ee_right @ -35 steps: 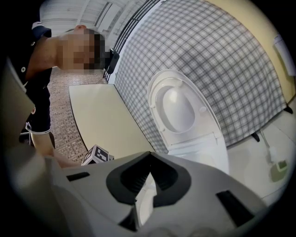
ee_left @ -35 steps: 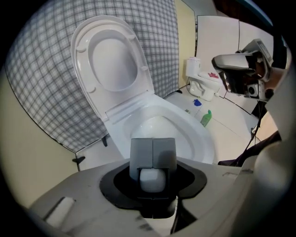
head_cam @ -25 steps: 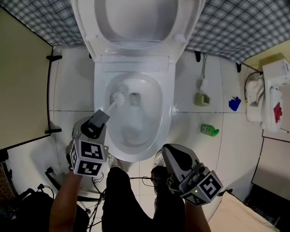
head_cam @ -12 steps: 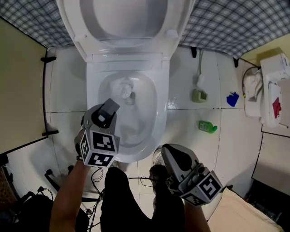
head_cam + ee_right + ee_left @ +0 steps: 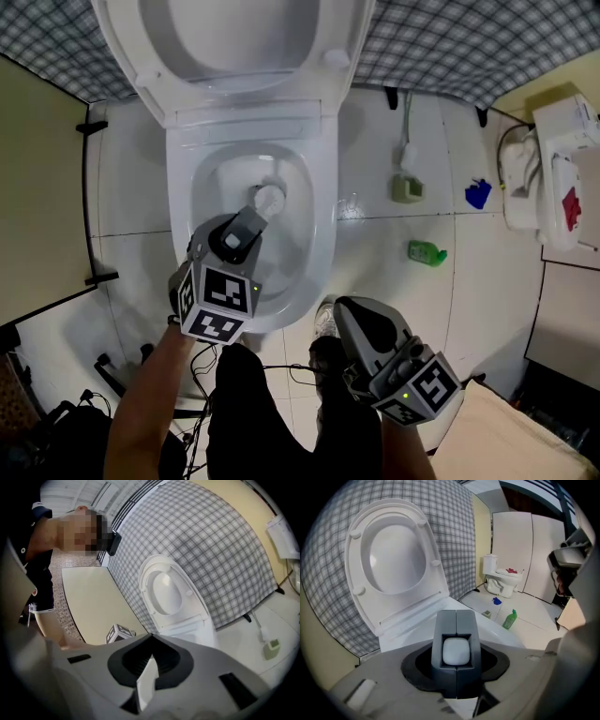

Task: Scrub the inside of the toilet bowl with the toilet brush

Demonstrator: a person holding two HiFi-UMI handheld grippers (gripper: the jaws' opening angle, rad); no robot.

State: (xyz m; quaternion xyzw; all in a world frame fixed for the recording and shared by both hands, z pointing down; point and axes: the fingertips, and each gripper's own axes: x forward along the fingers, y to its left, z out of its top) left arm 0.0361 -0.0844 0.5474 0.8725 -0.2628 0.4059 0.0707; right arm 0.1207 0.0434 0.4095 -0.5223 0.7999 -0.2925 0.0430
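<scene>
Toilet brush [image 5: 264, 203]: long axis runs from 7 o'clock to 1 o'clock in the head view; handle low and near, white bristle head far and pointing to 1 o'clock; the head sits inside the bowl, toward its back, close to the outlet
Left gripper [image 5: 242, 230]: tilted steeply down over the bowl's 7 o'clock rim; its dark grey jaws are clamped round the brush handle, which shows end-on in the left gripper view as a white rounded square filling the gap
Left arm [image 5: 141, 412]: bare forearm comes up from 6 o'clock, wrist behind the marker cube [image 5: 218, 300]
Right gripper [image 5: 352, 314]: held closer to level in front of the bowl at 5 o'clock; jaw tips meet with nothing between them; well apart from the brush
Person's legs [image 5: 253, 412]: dark trousers, between the two grippers
Toilet bowl [image 5: 323, 216]: glossy white ceramic, oval, wet sheen inside
Seat and lid [image 5: 234, 47]: white plastic, raised upright at 12 o'clock
Floor [image 5: 375, 281]: pale glossy tiles with dark joints
Green bottle [image 5: 427, 251]: lying on its side at 3 o'clock of the bowl
Blue object [image 5: 478, 194]: small, further right; kind unclear
Wall covering [image 5: 441, 47]: grey-blue checked cloth behind the toilet
</scene>
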